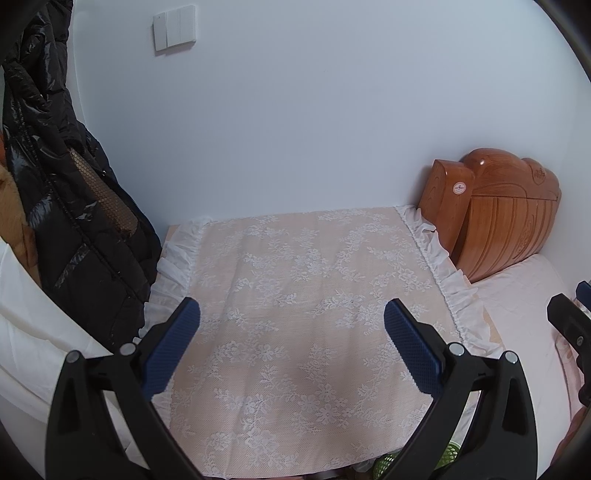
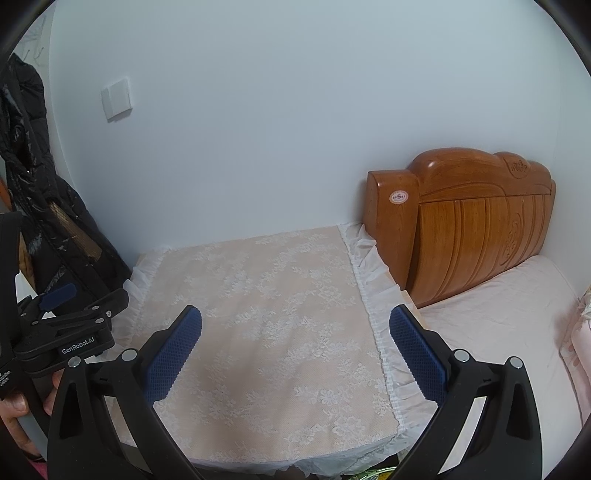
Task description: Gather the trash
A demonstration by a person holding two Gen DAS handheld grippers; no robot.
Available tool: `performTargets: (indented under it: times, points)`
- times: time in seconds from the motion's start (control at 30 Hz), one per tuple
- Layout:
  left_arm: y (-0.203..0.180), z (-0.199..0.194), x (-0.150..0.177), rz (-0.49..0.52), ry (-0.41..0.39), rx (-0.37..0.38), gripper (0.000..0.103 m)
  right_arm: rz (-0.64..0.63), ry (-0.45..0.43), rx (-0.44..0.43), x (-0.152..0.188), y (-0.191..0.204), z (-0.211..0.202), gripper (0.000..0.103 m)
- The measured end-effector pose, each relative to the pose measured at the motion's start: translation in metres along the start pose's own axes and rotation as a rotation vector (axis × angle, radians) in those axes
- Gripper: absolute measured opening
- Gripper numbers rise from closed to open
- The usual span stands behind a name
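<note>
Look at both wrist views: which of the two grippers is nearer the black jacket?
The left gripper. In the right wrist view it sits at the left edge beside the black jacket, while the right gripper hovers nearer the wooden headboard.

A home bedroom: a carved wooden headboard (image 2: 480, 229) stands against the pale wall at the head of a bed with a pink sheet (image 2: 491, 325). Just left of the headboard, a lace-covered bedside table (image 2: 266, 317); well to its left hangs a black puffer coat (image 1: 55, 192), below a wall switch (image 1: 174, 28).
</note>
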State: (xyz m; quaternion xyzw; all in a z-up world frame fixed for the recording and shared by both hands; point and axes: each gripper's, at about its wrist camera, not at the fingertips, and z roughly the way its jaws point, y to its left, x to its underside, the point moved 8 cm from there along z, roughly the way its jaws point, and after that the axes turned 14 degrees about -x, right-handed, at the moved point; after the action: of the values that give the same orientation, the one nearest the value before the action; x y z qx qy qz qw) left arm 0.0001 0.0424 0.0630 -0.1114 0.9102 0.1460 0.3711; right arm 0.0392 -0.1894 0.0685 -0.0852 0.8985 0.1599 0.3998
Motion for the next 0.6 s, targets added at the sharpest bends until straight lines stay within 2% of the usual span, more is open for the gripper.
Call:
performTargets:
  times: [0.6]
  points:
    - [0.0009, 0.0012, 0.0015, 0.001, 0.005, -0.001, 0.096, -0.002, 0.003, -0.003, 0.0009, 0.0031, 0.0015, 0.101]
